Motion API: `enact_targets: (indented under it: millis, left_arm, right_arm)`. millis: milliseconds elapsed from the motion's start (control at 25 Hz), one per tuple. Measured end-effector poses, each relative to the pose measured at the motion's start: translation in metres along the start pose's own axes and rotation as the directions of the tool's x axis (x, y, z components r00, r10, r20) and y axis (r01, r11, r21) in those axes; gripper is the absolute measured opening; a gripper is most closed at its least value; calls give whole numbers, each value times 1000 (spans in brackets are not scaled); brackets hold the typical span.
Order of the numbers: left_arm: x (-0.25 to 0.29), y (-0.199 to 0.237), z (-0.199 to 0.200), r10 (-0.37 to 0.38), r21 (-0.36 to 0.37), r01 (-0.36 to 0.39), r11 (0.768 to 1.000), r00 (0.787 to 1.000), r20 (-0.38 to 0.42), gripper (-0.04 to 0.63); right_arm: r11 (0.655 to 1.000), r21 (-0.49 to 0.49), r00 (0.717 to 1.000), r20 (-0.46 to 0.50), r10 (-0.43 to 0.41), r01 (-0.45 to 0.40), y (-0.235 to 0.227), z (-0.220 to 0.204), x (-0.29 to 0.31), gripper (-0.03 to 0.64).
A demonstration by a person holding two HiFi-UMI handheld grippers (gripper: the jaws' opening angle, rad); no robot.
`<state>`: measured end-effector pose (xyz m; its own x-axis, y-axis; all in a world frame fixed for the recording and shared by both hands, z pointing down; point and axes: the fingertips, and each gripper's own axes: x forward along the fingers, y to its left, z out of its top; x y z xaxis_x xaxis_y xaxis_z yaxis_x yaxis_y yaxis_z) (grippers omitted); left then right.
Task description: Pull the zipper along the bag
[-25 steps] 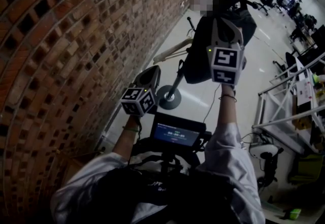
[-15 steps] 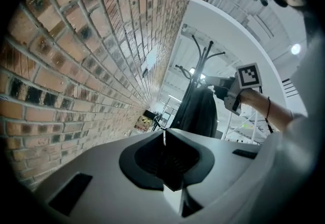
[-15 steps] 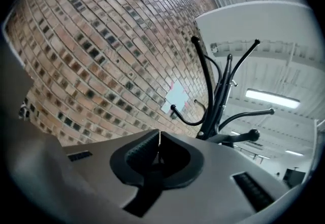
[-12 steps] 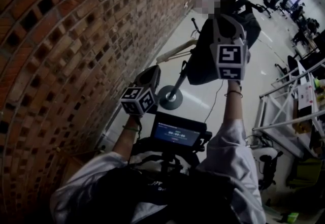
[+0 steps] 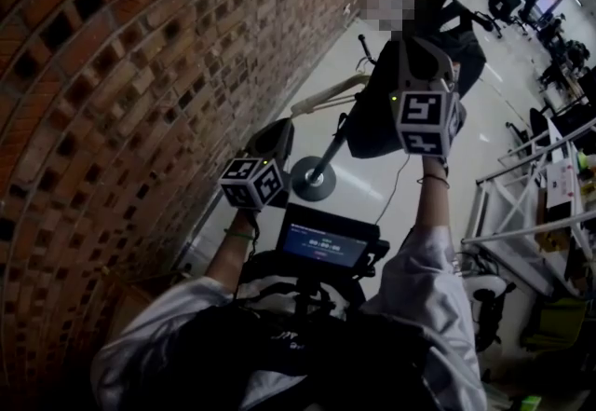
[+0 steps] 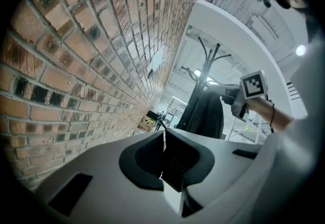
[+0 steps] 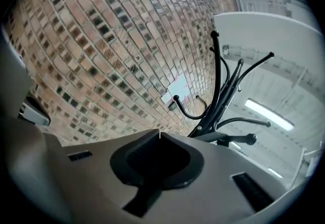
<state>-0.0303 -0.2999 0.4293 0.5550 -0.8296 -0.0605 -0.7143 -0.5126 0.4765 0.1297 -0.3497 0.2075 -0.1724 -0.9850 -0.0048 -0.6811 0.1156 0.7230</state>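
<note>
Where its two jaws meet, the right gripper [image 7: 158,139] is clenched tight, with only a hairline seam between them and nothing visibly caught there. Just past its tip rise the black curved hooks of a coat stand [image 7: 218,91], and a brick wall [image 7: 101,40] fills the space to its left. From the head view, this gripper [image 5: 419,60] is raised high on an outstretched arm. The dark bag [image 5: 368,125] hangs on the stand right beside and under it, so close that contact cannot be ruled in or out.

The left gripper [image 6: 163,136] is also clenched, its jaws pressed together on nothing. It is held lower and well back from the bag [image 6: 203,114], which hangs ahead of it and to its right. The right gripper [image 6: 229,97] reaches in at the bag's upper edge. In the head view the left gripper [image 5: 279,131] sits near the stand's round base [image 5: 312,178], with a small lit screen [image 5: 321,243] just behind it, toward the person.
</note>
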Motion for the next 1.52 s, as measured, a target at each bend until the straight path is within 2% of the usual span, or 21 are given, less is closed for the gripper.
enact_targets:
  millis: [80,200,320,480,840,1080,1520]
  left_arm:
    - [1,2,-2,-3,-2,3,1000,1000,-2,18]
    - [2,2,-5,3,-7,-3,1000,1000,-13,18]
    - [3,0,-7,12,-7,-12,1000,1000,-28,18]
    - [8,-6,-10,-15,-6,15,1000,1000,-24,18]
    - [9,-8,-14,-22,6,22,1000,1000,-20,18]
    - [8,-8,-14,-18,5,19,1000,999,-28,18]
    - [10,-12,-16,-16,5,17,1000,999,-45,18]
  right_arm:
    - [999,31,1000,11,9,-9,2,0,-3,6]
    - [1000,24,1000,-25,2,-2,7,3,-6,6]
    - [998,-56,998,-54,23,-26,14,12,-6,6]
    - [990,-135,994,-99,36,-49,22,11,-5,6]
    - [977,-209,992,-125,13,-40,31,4,-8,6]
    - [955,-286,990,-131,45,-81,44,-5,-5,6]
    - [962,-251,989,-129,75,-106,59,-13,-8,6]
